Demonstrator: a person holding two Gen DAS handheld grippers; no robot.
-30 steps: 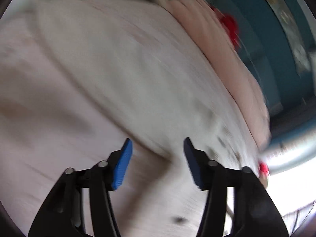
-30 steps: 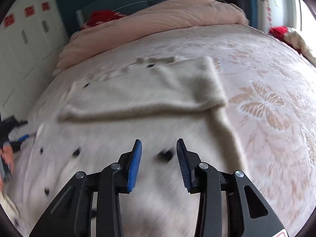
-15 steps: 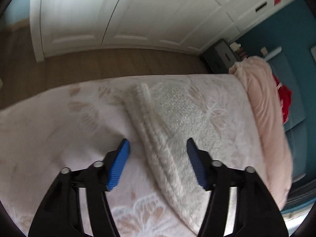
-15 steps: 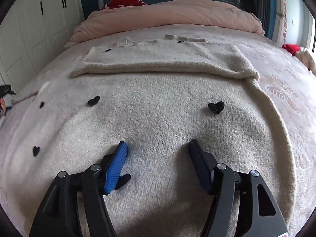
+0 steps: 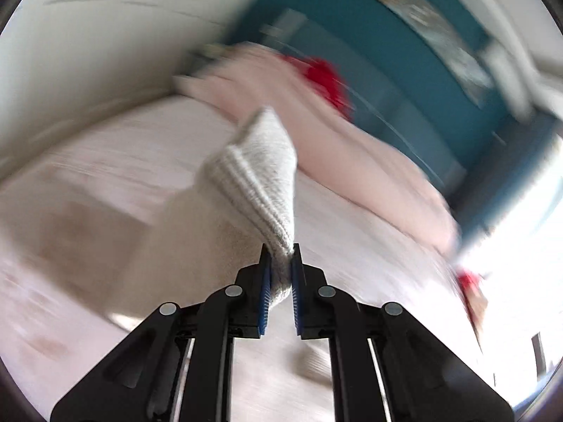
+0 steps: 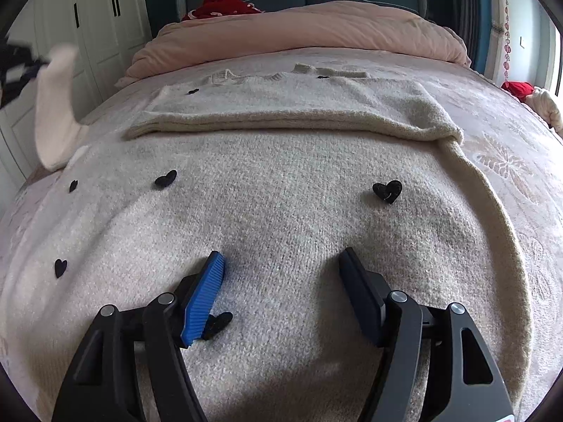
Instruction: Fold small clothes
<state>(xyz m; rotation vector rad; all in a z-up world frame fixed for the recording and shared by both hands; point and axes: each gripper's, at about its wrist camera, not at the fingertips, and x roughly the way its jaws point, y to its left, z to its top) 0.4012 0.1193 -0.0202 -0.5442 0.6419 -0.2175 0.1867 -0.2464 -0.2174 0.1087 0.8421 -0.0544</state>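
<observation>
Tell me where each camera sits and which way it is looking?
Left wrist: rides on the left tool, looking across the bed towards the pink duvet; its black fingers pinch a ribbed sweater cuff.
Right wrist: rides on the right tool, looking down over the cream sweater towards the headboard; its open fingers show.
Shared: sweater, pink duvet, red cloth.

The sweater (image 6: 281,190) lies on the bed (image 6: 510,161), its far part folded over, the quilt (image 6: 299,31) apparently behind it.
</observation>
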